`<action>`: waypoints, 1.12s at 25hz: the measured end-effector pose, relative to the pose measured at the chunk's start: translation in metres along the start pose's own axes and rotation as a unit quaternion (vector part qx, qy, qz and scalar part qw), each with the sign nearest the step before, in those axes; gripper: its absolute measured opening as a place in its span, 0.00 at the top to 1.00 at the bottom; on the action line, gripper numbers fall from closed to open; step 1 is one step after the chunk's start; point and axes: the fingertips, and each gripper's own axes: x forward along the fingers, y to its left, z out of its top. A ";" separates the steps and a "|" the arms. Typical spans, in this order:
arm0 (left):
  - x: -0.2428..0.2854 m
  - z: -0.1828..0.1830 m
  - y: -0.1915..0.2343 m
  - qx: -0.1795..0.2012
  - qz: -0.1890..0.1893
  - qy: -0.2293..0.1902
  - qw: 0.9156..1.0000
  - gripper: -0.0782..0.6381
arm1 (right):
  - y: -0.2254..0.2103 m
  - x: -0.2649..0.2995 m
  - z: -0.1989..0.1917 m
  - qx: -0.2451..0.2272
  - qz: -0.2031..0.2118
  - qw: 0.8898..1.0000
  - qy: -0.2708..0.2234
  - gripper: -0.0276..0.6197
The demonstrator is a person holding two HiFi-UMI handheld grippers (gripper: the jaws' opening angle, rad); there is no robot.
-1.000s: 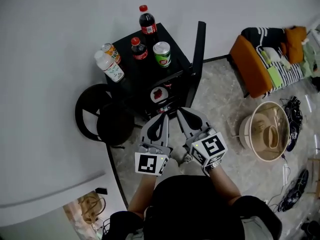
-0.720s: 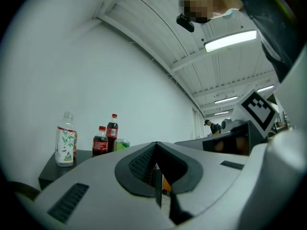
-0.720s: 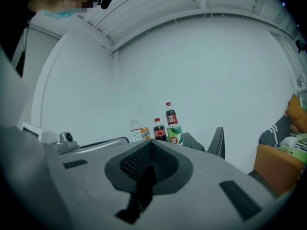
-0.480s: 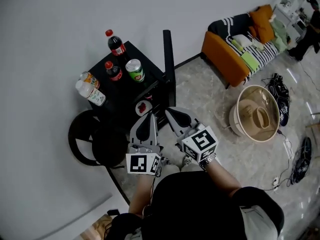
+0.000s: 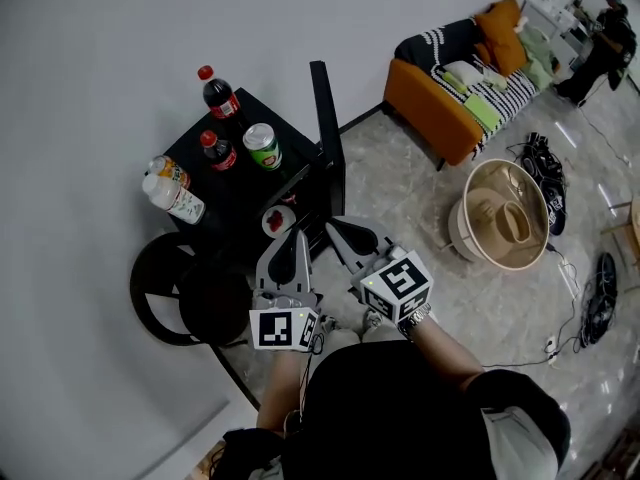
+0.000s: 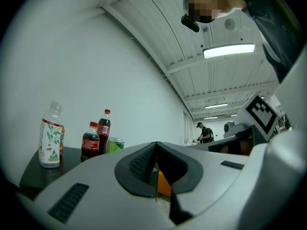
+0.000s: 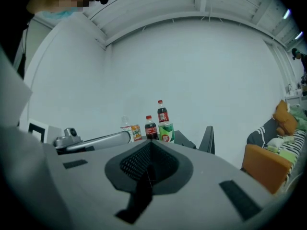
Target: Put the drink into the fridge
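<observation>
1. While I hold both tools level and side by side, my left gripper and right gripper have their moulded grey jaws pressed together, with nothing between the ribbed black pads.
2. Just past their tips stands the boxy black fridge, its slab door swung open.
3. On its matte flat top stand a tall cola bottle, a short cola bottle, a squat green can and a clear plastic bottle.

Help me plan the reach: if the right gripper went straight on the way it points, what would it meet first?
Probably the fridge, near its top edge under the can: the shut right gripper aims there. Nothing shows in between, though depth is hard to judge.
</observation>
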 end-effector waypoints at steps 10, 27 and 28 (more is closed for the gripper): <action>-0.027 0.002 0.041 0.005 0.023 0.001 1.000 0.88 | 0.036 0.032 -0.004 -0.007 0.018 1.000 0.004 0.94; -0.053 0.006 0.101 0.017 0.111 -0.001 0.994 0.88 | 0.063 0.093 -0.009 -0.018 0.076 0.997 0.014 0.94; -0.053 0.008 0.104 0.019 0.117 -0.002 0.993 0.88 | 0.062 0.099 -0.006 -0.019 0.077 0.997 0.012 0.94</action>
